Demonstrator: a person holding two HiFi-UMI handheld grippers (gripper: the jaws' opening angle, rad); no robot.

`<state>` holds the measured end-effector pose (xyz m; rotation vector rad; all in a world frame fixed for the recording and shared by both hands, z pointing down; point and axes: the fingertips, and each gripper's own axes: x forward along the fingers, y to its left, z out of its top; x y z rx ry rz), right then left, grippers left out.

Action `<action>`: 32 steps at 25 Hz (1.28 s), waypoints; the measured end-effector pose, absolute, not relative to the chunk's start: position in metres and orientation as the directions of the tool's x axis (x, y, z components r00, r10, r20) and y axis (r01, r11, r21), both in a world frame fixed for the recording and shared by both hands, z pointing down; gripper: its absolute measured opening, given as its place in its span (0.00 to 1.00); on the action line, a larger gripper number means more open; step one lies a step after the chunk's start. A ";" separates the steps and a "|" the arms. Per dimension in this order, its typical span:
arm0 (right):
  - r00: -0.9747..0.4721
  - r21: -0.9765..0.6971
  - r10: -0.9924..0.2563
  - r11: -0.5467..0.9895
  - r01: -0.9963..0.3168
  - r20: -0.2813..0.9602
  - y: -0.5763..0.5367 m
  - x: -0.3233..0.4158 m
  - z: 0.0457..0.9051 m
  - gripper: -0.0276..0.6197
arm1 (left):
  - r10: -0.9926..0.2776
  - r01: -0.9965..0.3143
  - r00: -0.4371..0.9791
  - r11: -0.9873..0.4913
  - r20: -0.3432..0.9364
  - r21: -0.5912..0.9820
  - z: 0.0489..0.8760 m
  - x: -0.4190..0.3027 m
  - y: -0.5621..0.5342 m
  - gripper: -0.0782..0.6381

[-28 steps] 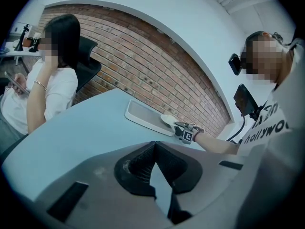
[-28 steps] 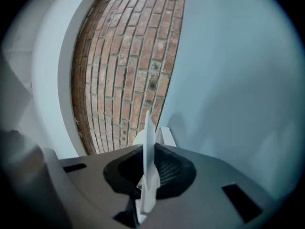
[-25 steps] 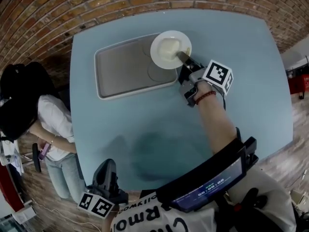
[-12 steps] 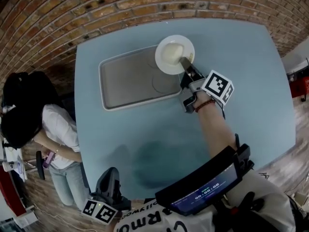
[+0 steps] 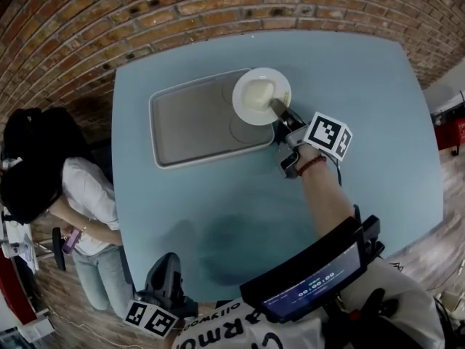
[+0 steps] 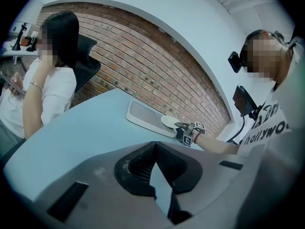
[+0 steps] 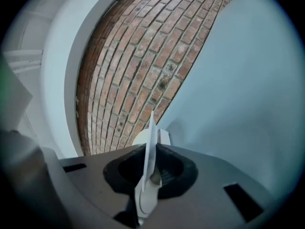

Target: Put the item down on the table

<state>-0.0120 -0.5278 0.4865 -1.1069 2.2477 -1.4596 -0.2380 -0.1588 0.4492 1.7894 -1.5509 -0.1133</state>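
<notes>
A round white plate (image 5: 258,94) hangs over the right end of the grey tray (image 5: 192,122), partly past its edge. My right gripper (image 5: 280,110) is shut on the plate's near-right rim. In the right gripper view the plate (image 7: 150,142) shows edge-on, pinched between the jaws. The left gripper view shows the plate (image 6: 169,121) and the right gripper (image 6: 183,127) far across the table. My left gripper (image 5: 163,275) waits at the table's near edge, jaws together with nothing in them (image 6: 153,144).
The light-blue table (image 5: 363,122) carries only the tray. A person in a white shirt (image 5: 65,187) stands at its left side near a black chair (image 6: 88,63). A brick wall (image 5: 218,6) runs behind the far edge.
The plate and my right gripper have shifted slightly toward me over the tray's right end, with a small roll of the wrist. My left gripper has stayed put.
</notes>
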 end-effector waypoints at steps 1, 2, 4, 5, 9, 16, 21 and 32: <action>-0.686 -0.859 -0.703 0.220 -0.461 0.188 -0.528 -0.012 0.486 0.09 | -0.881 -0.815 0.259 0.020 0.395 0.578 0.449 -0.238 -0.159 0.12; -0.688 -0.856 -0.703 0.230 -0.462 0.183 -0.528 -0.013 0.485 0.09 | -0.882 -0.817 0.255 0.023 0.396 0.577 0.449 -0.238 -0.158 0.12; -0.687 -0.849 -0.705 0.245 -0.469 0.176 -0.528 -0.014 0.482 0.14 | -0.884 -0.819 0.246 0.028 0.396 0.573 0.449 -0.239 -0.159 0.12; -0.686 -0.846 -0.706 0.248 -0.472 0.176 -0.528 -0.014 0.482 0.17 | -0.886 -0.820 0.243 0.030 0.396 0.572 0.449 -0.239 -0.159 0.12; -0.677 -0.820 -0.709 0.257 -0.511 0.199 -0.526 -0.016 0.481 0.21 | -0.889 -0.816 0.243 0.030 0.389 0.578 0.448 -0.238 -0.162 0.12; -0.675 -0.788 -0.684 0.242 -0.566 0.275 -0.515 -0.017 0.487 0.21 | -0.891 -0.808 0.242 0.034 0.385 0.588 0.449 -0.238 -0.164 0.12; -0.672 -0.827 -0.665 0.144 -0.544 0.327 -0.508 -0.014 0.498 0.21 | -0.892 -0.802 0.249 0.028 0.378 0.596 0.451 -0.235 -0.167 0.12; -0.557 -0.821 -0.731 -0.009 -0.571 0.395 -0.507 0.002 0.504 0.28 | -0.896 -0.804 0.240 0.032 0.373 0.594 0.448 -0.239 -0.163 0.12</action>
